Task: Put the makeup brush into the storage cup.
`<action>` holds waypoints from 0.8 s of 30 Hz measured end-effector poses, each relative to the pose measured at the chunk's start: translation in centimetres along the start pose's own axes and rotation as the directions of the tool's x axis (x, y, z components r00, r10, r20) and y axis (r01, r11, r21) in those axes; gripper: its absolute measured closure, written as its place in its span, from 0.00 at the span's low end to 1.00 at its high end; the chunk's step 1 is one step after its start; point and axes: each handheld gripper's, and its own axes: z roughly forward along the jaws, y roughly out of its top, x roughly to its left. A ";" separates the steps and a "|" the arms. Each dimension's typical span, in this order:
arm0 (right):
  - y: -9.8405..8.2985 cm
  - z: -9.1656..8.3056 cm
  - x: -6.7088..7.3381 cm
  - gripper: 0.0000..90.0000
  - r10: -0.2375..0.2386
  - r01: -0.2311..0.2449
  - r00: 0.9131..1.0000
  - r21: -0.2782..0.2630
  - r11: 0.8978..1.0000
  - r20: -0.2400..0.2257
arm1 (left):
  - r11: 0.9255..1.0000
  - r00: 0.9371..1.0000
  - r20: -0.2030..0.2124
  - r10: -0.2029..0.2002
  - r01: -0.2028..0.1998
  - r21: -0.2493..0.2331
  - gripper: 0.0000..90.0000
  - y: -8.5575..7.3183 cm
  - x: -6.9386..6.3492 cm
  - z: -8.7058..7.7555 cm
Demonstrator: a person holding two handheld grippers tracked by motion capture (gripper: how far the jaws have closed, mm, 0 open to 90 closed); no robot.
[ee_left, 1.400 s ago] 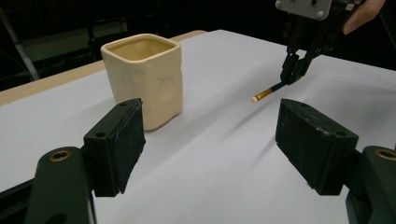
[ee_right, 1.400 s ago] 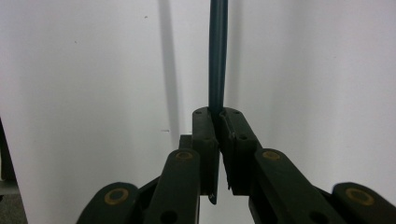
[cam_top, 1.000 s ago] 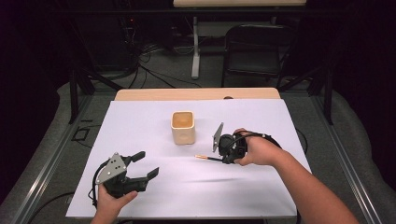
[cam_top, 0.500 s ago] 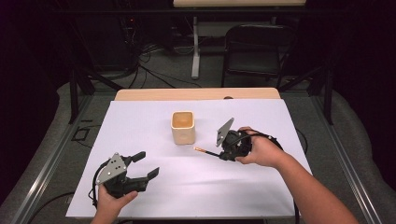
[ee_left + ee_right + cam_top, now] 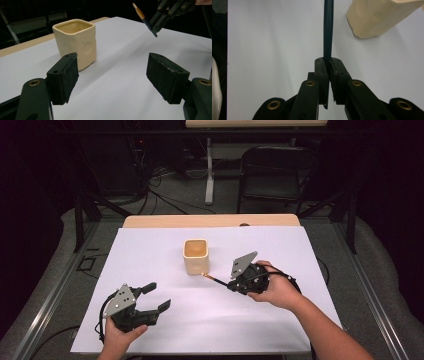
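Observation:
A cream square cup (image 5: 195, 256) stands upright on the white sheet near the table's middle. My right gripper (image 5: 230, 286) is to the cup's right, shut on a thin dark pencil (image 5: 214, 278) whose orange end points at the cup's lower right corner. In the right gripper view the pencil (image 5: 328, 30) runs straight out from the closed right gripper (image 5: 329, 66), with the cup (image 5: 382, 17) at upper right. My left gripper (image 5: 159, 296) rests at the front left, open with nothing in it. In the left gripper view the left gripper (image 5: 113, 75) faces the cup (image 5: 76, 42) and the pencil (image 5: 145, 18).
A white sheet (image 5: 150, 255) covers the table, and a strip of wooden tabletop (image 5: 210, 221) shows at the far edge. A black folding chair (image 5: 277, 172) and cables stand on the floor beyond. Bare sheet lies between the two grippers.
My right gripper has carried the pencil up and left, so its orange end has come close to the cup. The left gripper has stayed put.

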 end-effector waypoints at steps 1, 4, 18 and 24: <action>0.0 0.0 0.1 0.94 0.008 -0.008 1.000 -0.006 1.000 0.005 | 1.000 1.000 0.000 0.000 0.000 0.001 0.29 0.0 0.0 0.0; -0.1 -0.1 0.2 0.94 0.020 -0.019 0.999 -0.039 0.999 0.028 | 1.000 1.000 0.006 0.007 -0.007 0.001 0.31 0.0 -0.1 0.0; -1.7 -0.1 1.3 0.94 0.113 -0.093 0.989 -0.196 0.976 0.094 | 1.000 1.000 0.005 0.010 -0.010 0.007 0.32 0.0 -0.3 0.1; -2.7 0.1 1.8 0.94 0.157 -0.120 0.979 -0.252 0.960 0.131 | 1.000 1.000 0.004 0.012 -0.012 0.008 0.32 -0.1 -0.3 0.2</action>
